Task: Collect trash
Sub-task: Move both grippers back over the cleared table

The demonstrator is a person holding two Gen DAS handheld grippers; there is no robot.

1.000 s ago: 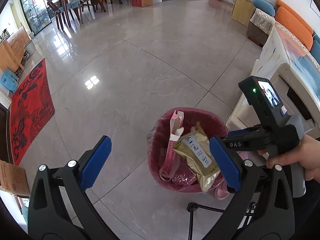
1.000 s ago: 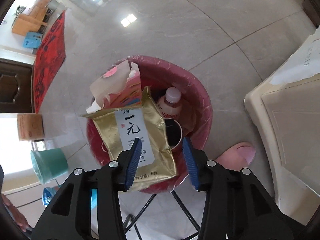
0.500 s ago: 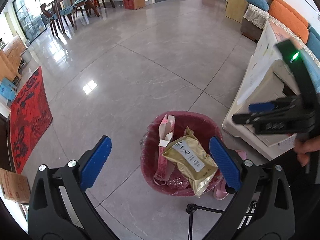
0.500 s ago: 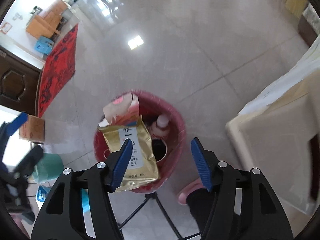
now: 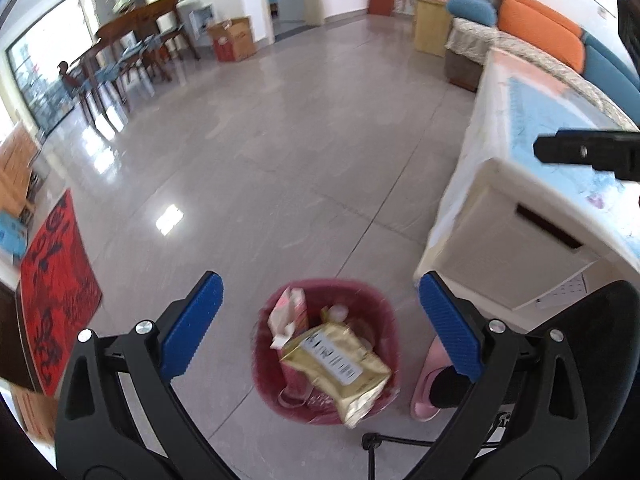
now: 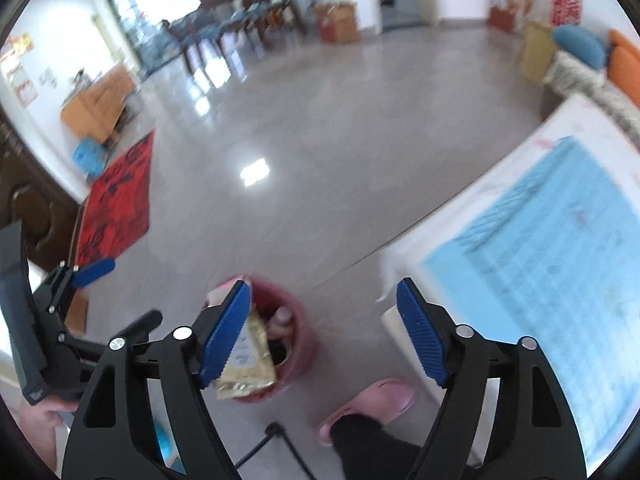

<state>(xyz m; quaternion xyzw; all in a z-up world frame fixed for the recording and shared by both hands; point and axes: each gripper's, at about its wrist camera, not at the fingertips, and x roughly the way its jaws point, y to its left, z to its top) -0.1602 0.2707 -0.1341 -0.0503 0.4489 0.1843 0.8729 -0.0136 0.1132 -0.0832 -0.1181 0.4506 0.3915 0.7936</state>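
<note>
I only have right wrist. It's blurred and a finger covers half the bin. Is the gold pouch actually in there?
Observer: Yes. Left wrist shows the gold pouch lying on top of what is in the red bin, with one corner hanging over the near rim.
Operator: Is the left gripper carrying anything? I only see one of its pads.
Observer: No. The left gripper has its fingers wide apart with nothing between them. The bin only shows through the gap, down on the floor.
</note>
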